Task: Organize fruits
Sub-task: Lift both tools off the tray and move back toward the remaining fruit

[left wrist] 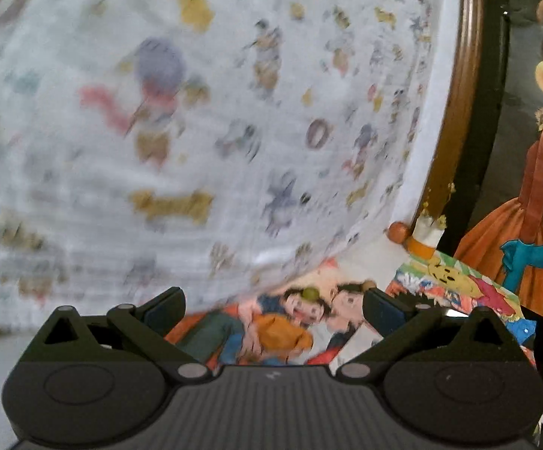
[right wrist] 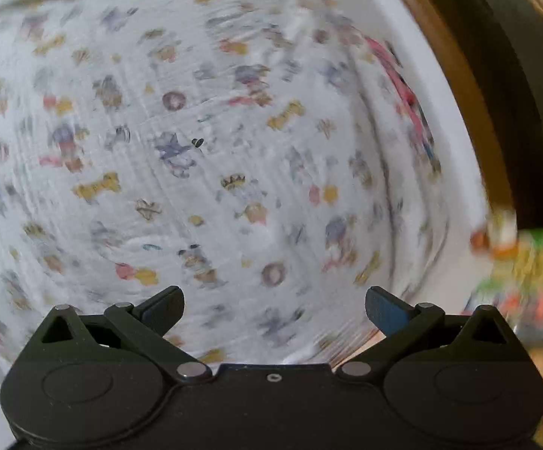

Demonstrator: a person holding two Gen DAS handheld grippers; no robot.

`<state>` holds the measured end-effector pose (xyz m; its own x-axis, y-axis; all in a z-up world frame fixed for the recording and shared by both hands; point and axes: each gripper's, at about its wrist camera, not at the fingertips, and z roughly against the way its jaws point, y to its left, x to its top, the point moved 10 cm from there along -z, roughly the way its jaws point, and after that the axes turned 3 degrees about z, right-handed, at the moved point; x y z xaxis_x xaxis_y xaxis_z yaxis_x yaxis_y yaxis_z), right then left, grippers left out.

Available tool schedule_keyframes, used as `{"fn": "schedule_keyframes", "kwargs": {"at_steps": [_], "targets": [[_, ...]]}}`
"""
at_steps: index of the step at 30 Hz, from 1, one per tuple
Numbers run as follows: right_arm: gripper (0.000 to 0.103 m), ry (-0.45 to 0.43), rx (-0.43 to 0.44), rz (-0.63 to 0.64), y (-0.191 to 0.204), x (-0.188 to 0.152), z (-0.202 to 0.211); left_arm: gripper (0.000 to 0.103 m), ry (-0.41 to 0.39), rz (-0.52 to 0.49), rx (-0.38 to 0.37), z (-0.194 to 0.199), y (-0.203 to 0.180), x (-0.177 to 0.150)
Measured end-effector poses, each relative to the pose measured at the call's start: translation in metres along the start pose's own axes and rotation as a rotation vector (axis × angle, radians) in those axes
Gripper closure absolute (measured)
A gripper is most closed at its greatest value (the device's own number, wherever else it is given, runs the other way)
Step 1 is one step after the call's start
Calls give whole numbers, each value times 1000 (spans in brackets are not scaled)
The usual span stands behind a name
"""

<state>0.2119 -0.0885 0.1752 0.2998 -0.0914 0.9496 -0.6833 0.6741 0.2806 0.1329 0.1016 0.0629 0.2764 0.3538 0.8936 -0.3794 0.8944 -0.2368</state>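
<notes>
Both views are blurred by motion. My left gripper is open and empty, its fingers spread wide over a colourful cartoon picture. Far behind it, a small orange fruit-like ball sits at the foot of a framed painting. My right gripper is open and empty, facing a white cloth printed with small cartoon figures. A blurred orange spot shows at the right; I cannot tell what it is.
The same white printed cloth fills most of the left wrist view. A gold-framed painting of a girl in an orange dress stands at the right. A small white and orange pot and a colourful printed box lie near it.
</notes>
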Motion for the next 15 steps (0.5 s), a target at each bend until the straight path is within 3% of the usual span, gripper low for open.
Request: {"fn": "schedule_keyframes", "kwargs": {"at_steps": [4,11,15], "targets": [[0,-2,-104,206,-16,25,-30,0,-36,-37,27,-14,-11,19],[0,83,-129,176,-72,16,-102,0,-57,-13,-21,-52,-32,30],[0,157,-100,143,-114,-19,-151,0,19,3,-71,-90,-45,16]]}}
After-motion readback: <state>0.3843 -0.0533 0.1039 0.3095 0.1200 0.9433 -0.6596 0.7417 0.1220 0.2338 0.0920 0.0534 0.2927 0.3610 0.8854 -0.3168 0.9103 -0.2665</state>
